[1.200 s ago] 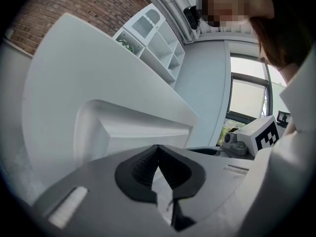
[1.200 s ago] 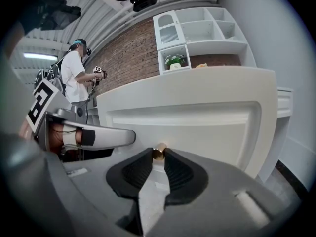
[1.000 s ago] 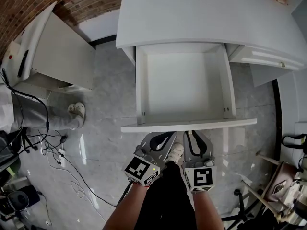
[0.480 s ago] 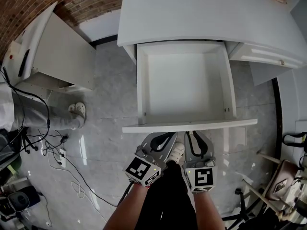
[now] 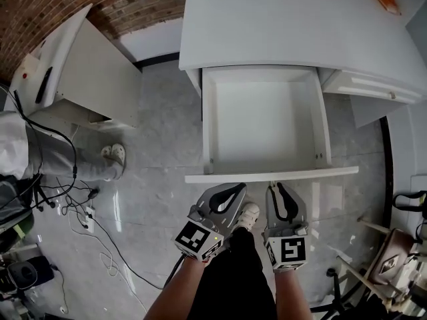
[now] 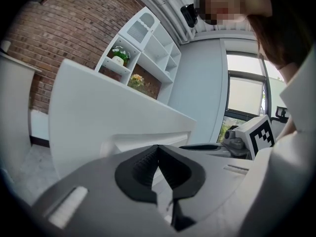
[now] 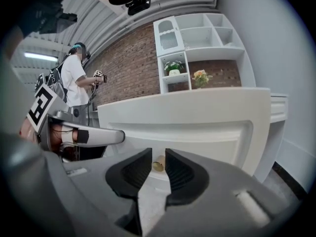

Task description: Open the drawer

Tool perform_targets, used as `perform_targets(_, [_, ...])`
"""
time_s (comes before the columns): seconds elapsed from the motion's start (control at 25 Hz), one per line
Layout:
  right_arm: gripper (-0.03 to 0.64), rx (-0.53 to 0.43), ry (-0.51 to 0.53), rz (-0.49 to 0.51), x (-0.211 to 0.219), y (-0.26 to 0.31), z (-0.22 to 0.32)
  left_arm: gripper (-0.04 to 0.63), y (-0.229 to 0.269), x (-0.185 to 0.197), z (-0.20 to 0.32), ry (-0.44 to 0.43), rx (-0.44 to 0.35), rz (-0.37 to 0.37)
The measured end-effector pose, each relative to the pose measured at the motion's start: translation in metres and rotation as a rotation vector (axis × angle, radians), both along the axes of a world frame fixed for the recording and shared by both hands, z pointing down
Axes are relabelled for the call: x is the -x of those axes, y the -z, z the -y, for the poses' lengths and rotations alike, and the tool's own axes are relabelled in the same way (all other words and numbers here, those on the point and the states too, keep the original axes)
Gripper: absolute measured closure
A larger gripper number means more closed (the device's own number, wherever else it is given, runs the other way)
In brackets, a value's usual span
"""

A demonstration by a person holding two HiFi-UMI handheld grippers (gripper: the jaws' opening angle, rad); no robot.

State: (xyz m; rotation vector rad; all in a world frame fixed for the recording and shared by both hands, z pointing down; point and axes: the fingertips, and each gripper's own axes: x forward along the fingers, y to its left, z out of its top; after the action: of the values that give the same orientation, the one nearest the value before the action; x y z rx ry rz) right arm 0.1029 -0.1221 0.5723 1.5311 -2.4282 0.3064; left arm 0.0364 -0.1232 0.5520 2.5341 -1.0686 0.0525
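The white drawer (image 5: pixel 260 122) stands pulled far out of the white desk (image 5: pixel 280 25), and its inside is bare. Its front panel (image 5: pixel 270 175) faces me and fills the right gripper view (image 7: pixel 197 117). My right gripper (image 5: pixel 275 187) is just in front of that panel. Its jaws have just been opening, and the small brass knob (image 7: pixel 158 164) sits between the pads with a thin gap on each side, so the right gripper (image 7: pixel 158 154) is open. My left gripper (image 5: pixel 235 188) hangs beside it, below the panel's edge. In its own view the left gripper (image 6: pixel 158 148) is shut on nothing.
A white cabinet (image 5: pixel 87 72) stands at the left with cables (image 5: pixel 80 205) on the grey floor and another person's shoes (image 5: pixel 113 155) close by. A second drawer (image 5: pixel 373 85) is slightly out at the right. Chair legs (image 5: pixel 393 252) are at the lower right.
The head view has shifted, so the desk and drawer sit further right in it. The drawer is out about as far as before. Both grippers remain just in front of its panel.
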Motion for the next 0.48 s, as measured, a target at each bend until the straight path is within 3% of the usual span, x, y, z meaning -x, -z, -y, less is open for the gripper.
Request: perform_targets(0.48, [0.614, -0.075, -0.022, 0.069, -0.013, 0.070, -0.007, 0.592, 0.053, 0.020, -0.014, 0.039, -0.040, -0.012])
